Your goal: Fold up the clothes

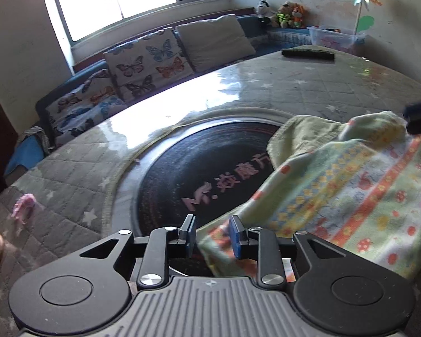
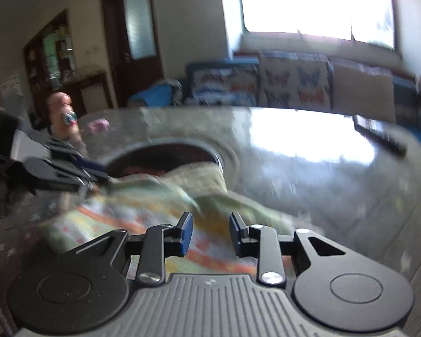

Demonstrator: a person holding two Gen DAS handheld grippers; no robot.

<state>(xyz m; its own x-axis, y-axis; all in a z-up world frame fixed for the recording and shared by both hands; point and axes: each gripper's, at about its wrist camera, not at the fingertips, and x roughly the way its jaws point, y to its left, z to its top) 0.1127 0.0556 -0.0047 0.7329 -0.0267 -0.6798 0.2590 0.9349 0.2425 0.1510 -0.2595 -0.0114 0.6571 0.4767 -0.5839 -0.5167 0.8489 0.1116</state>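
While both of my tools are hanging low over the round table covered in grey quilted star-print cloth [image 1: 308, 84], I am looking at a half-finished fold. I am keeping my left gripper [image 1: 212, 234] with its blue pads spread a little apart, and a corner of the pale green towelling garment with orange and yellow flower bands [image 1: 350, 185] is lying in the gap toward the right pad, though I cannot see either pad pressing on it. I am holding my right gripper [image 2: 211, 234] parted in the same modest way above the same cloth, with nothing pinched; that view is badly blurred. From the left wrist view, the garment is lying at about three o'clock, spilling partly over the rim of the dark round inset with pink lettering [image 1: 199, 174] at the table's centre. One plain green edge is already turned over near one o'clock, so I am judging that one fold is laid down. What is remaining, as I am reading it, is to smooth the bunched upper part, fold it again and square it up. A black remote-like bar [image 1: 308, 53] is resting far off at twelve o'clock.
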